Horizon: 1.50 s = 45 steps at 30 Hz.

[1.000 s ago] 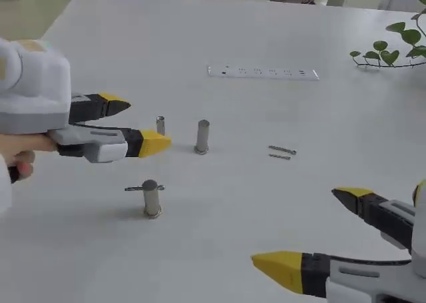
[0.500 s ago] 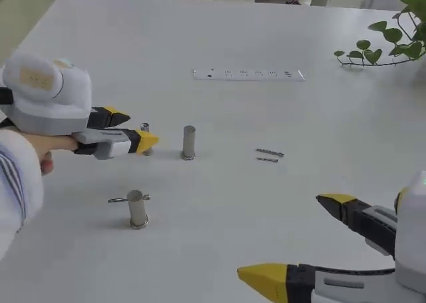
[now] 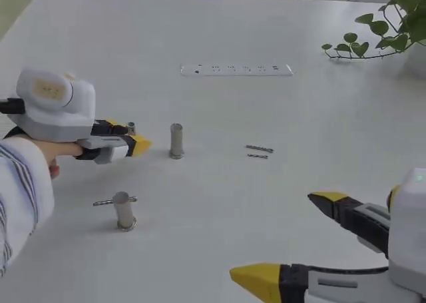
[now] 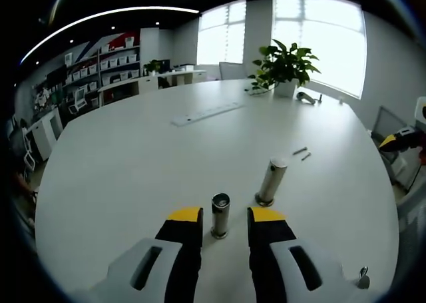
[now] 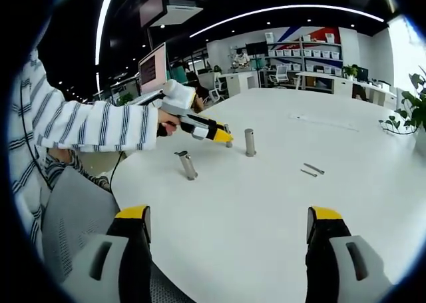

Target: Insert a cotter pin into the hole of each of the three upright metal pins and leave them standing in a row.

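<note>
Three upright metal pins stand on the white table. The nearest pin (image 3: 123, 211) has a cotter pin through its top. A bare middle pin (image 3: 176, 140) stands further back. The third, smaller pin (image 3: 131, 127) stands between the jaws of my left gripper (image 3: 134, 135), which is open with a little room on each side of the pin (image 4: 219, 215). Two loose cotter pins (image 3: 258, 152) lie to the right. My right gripper (image 3: 286, 240) hovers near the front edge, wide open and holding nothing.
A white power strip (image 3: 236, 69) lies at the back of the table. A potted plant (image 3: 379, 23) reaches in at the far right corner. A striped sleeve (image 3: 20, 183) shows at the left edge.
My left gripper's jaws have narrowed and now stand on either side of the small far-left pin. My right gripper stays wide open. The head view has shifted.
</note>
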Tool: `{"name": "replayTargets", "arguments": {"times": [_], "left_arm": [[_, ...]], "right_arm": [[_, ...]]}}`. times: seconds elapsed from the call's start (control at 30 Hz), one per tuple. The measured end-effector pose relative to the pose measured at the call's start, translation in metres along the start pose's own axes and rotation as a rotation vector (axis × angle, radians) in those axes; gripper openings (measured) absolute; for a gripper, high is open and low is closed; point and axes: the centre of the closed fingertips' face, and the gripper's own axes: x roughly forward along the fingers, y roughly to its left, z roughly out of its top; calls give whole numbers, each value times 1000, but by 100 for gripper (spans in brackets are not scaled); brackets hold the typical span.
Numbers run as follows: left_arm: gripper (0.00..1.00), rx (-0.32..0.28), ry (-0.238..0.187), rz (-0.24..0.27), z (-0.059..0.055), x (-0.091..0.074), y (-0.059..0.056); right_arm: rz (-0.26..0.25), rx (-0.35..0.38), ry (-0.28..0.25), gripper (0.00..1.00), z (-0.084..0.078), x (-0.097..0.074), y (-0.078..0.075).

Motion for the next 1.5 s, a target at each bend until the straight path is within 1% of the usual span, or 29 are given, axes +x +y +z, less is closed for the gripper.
{"name": "replayTargets", "arguments": {"times": [0.1,0.13,0.17,0.2,0.27,0.3,0.37,0.47,0.53,0.67,0.77,0.83,0.87,0.9,1.0,1.03,1.1,1.13,1.23,1.27,1.3,1.37,1.43,1.47,1.5], "left_arm": [[18,7,2,10,-1,2,1],[16,40,17,15,-2,2,2],[13,80,27,40,-3,1,6],[11,77,31,47,-4,1,6],[7,41,23,31,-4,2,4],[6,42,23,26,-4,2,3],[6,54,31,34,-5,0,4],[5,34,40,43,-6,-1,6],[5,48,43,49,-6,-2,7],[5,46,45,41,-7,-3,5],[5,43,26,42,0,-7,4],[5,35,-22,24,13,-12,-1],[5,33,-35,15,19,-16,-3],[5,31,-42,12,23,-19,-4],[5,36,-66,-17,33,-27,-12],[5,49,-79,-52,38,-31,-19],[5,59,-105,-92,45,-38,-30],[5,68,-108,-103,47,-40,-34],[5,89,-105,-127,49,-50,-49],[5,105,-110,-140,50,-53,-54],[5,117,-112,-158,50,-57,-61],[5,150,-113,-192,51,-64,-78],[5,180,-116,-219,52,-69,-90],[5,190,-118,-232,53,-73,-97],[5,199,-122,-241,54,-74,-102]], "right_arm": [[2,0,0,96,0,0,0],[1,2,1,96,-1,0,1],[0,2,3,96,-1,0,1],[-2,2,2,96,-1,-1,1],[-3,6,1,96,-1,-1,1],[-3,7,0,96,-1,-1,1],[-3,8,-1,95,-1,-1,1],[-6,12,3,95,-2,-2,0],[-7,11,2,95,-2,-3,0],[-11,8,-2,95,-1,-5,0],[-12,3,-5,95,0,-5,1],[-11,0,-6,95,1,-6,1],[-11,1,-7,95,1,-6,1],[-10,2,-8,95,1,-6,2],[-8,2,-12,95,1,-6,2],[-6,1,-13,95,1,-6,3],[-5,-2,-14,95,2,-6,3],[-4,-5,-16,95,2,-6,4],[-3,-8,-21,95,4,-7,4],[-4,-9,-22,95,4,-7,4],[-2,-9,-24,95,4,-8,4],[6,-12,-24,95,4,-9,6],[9,-18,-22,95,4,-9,6],[10,-19,-21,96,4,-9,7],[12,-19,-21,96,3,-9,7]]}}
